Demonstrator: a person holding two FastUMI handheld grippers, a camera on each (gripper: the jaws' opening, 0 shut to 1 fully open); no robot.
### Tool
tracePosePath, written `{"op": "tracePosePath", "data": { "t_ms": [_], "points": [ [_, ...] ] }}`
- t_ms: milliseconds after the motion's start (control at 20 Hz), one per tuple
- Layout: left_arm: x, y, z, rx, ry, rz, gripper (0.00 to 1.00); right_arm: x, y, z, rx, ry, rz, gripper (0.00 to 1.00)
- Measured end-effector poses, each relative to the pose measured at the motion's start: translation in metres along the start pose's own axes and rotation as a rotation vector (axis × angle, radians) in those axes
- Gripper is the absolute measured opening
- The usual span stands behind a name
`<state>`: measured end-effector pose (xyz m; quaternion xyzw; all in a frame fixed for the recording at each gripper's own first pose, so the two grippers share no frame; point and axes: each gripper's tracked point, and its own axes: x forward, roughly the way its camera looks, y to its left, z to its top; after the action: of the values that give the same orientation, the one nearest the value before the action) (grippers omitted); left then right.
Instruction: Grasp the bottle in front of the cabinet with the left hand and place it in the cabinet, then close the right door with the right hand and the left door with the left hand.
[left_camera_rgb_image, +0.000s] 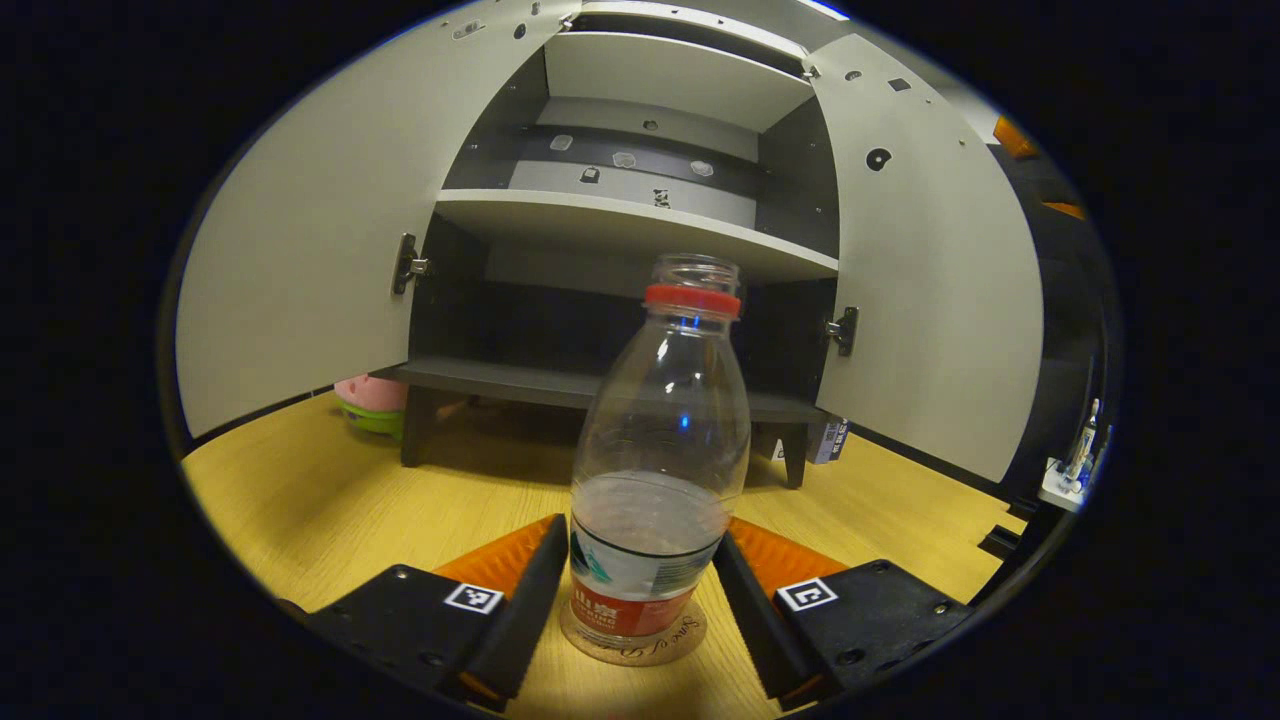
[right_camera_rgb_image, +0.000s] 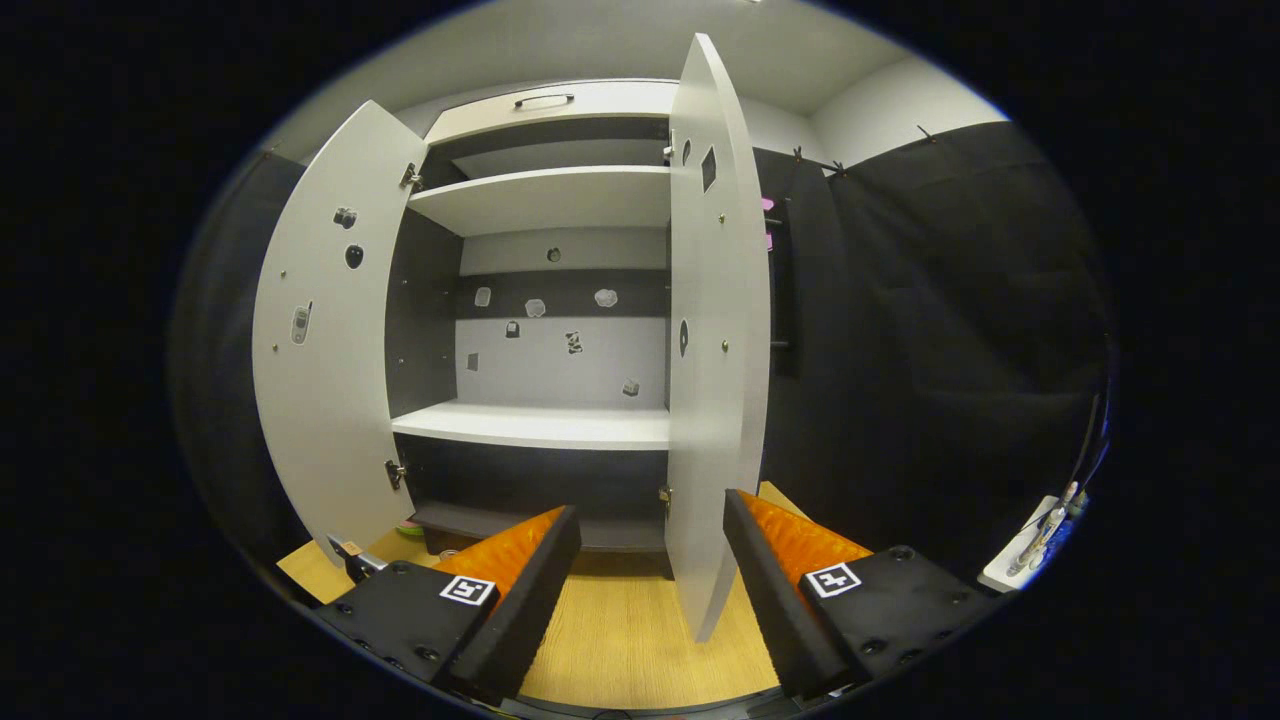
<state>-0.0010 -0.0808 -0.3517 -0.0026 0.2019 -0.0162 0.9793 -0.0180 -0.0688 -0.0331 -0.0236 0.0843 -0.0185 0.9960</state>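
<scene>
A clear plastic bottle (left_camera_rgb_image: 660, 420) with a red neck ring, no cap and a little water stands upright on a round coaster (left_camera_rgb_image: 633, 645) in front of the cabinet (left_camera_rgb_image: 620, 225). My left gripper (left_camera_rgb_image: 640, 560) is open, and its fingers flank the bottle's lower part closely on both sides. Both cabinet doors hang open, the left door (left_camera_rgb_image: 300, 250) and the right door (left_camera_rgb_image: 930, 280). In the right gripper view, my right gripper (right_camera_rgb_image: 650, 550) is open and holds nothing. Ahead of it the right door (right_camera_rgb_image: 715, 350) stands edge-on, and the left door (right_camera_rgb_image: 320, 370) is swung wide.
The wooden table (left_camera_rgb_image: 300, 500) carries the cabinet on short dark legs. A pink and green toy (left_camera_rgb_image: 372, 400) lies beside the cabinet's left leg. A white power strip (left_camera_rgb_image: 1070, 470) sits at the far right, with black cloth wall (right_camera_rgb_image: 950, 350) behind it.
</scene>
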Motion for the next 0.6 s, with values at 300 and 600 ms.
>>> {"op": "tracePosePath", "data": {
  "t_ms": [300,600],
  "points": [
    [-0.026,-0.007,0.028,-0.013,0.046,-0.070,0.72,0.004,0.007,-0.003,0.030,-0.001,0.017,0.97],
    [-0.063,0.004,0.135,-0.022,-0.045,-0.079,0.72,0.013,0.015,-0.010,0.055,-0.001,0.046,0.97]
  ]
}}
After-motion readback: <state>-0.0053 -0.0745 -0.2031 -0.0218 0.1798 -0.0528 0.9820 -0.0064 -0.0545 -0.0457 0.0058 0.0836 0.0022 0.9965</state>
